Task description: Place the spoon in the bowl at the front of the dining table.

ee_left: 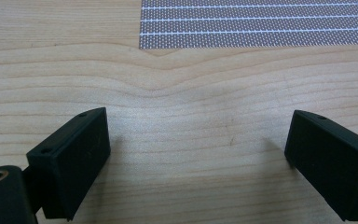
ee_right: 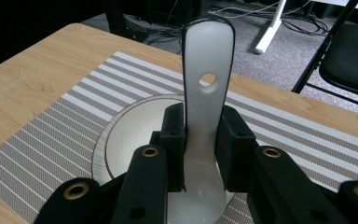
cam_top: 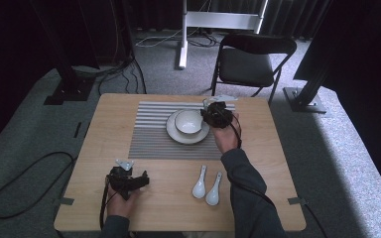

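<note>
Above the bowl [cam_top: 188, 122] at the mat's 1 o'clock, the right tongs [cam_top: 209, 115] hover; two spoons [cam_top: 207, 185] wait at the worktop's [cam_top: 109, 124] 6 o'clock. In the left gripper view, the left tongs [ee_left: 198, 154] stand wide over bare wood. In the right gripper view, the right tongs [ee_right: 201, 140] clamp a white spoon [ee_right: 208, 60] over the plate [ee_right: 103, 142]; I judge placing remains, with free room around.

On the tabletop [cam_top: 109, 129] a striped placemat [cam_top: 151, 134] carries a plate [cam_top: 173, 133] with a white bowl [cam_top: 188, 122] on it. The right tool [cam_top: 214, 115] hangs at the bowl's three o'clock edge. Two white spoons [cam_top: 207, 186] lie side by side at the plate's six o'clock. The left tool [cam_top: 129, 181] rests at seven o'clock, well apart from them.
</note>
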